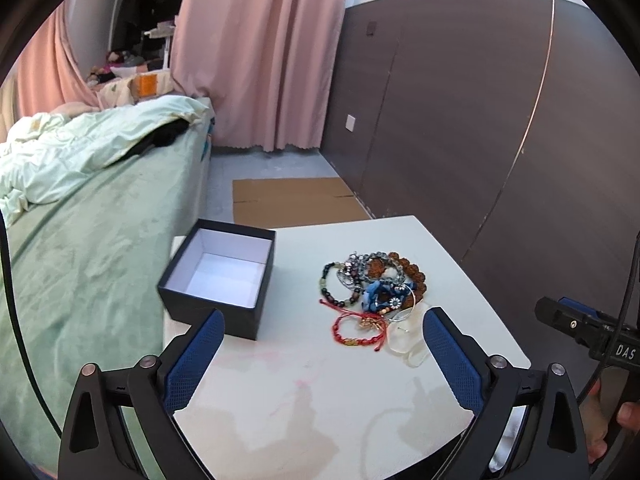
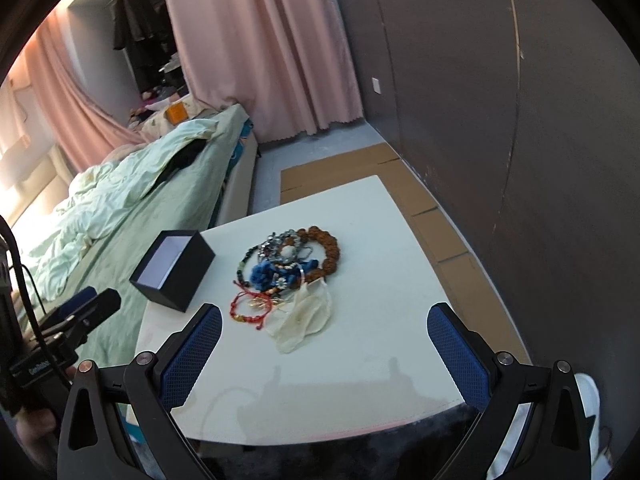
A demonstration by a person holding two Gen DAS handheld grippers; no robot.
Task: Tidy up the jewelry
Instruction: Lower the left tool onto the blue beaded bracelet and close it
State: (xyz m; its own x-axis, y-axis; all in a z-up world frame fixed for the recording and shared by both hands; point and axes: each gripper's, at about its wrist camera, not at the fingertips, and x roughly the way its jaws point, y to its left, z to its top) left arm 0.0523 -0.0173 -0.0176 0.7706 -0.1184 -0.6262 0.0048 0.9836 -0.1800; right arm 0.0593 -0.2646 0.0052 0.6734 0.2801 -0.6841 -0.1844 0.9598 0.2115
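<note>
Left tongs [image 1: 320, 354]: blue-padded fingers spread wide apart, gripping nothing, hovering over the near part of the tabletop; seen from the right wrist camera they sit low at the left edge [image 2: 86, 306].
Right tongs [image 2: 324, 354]: blue-padded fingers likewise spread wide, empty, above the near edge of the tabletop; in the left wrist view only their tip shows at the far right [image 1: 568, 318].
White tabletop [image 1: 304, 392]: pale, with faint pinkish stains and the shadows of the tongs on its near part.
Tangled pile of beaded bracelets [image 1: 374, 282]: lying on the tabletop right of centre, well apart from both tongs; it mixes dark bead strands, a brown knobbly-bead ring, silver pieces and a blue fabric flower.
Red braided cord bracelet [image 1: 358, 330]: at the near edge of the pile, touching it.
Translucent cream pouch [image 2: 304, 318]: flat on the tabletop, just beside the red cord, its far end under the pile.
Open black square box with white lining [image 1: 222, 276]: upright at the left edge of the tabletop, empty inside, apart from the pile.
Bed with pale green bedding [image 1: 80, 208]: left of the tabletop.
Pink curtain [image 1: 256, 52]: hanging behind.
Flattened brown cardboard [image 1: 292, 200]: on the floor beyond the tabletop.
</note>
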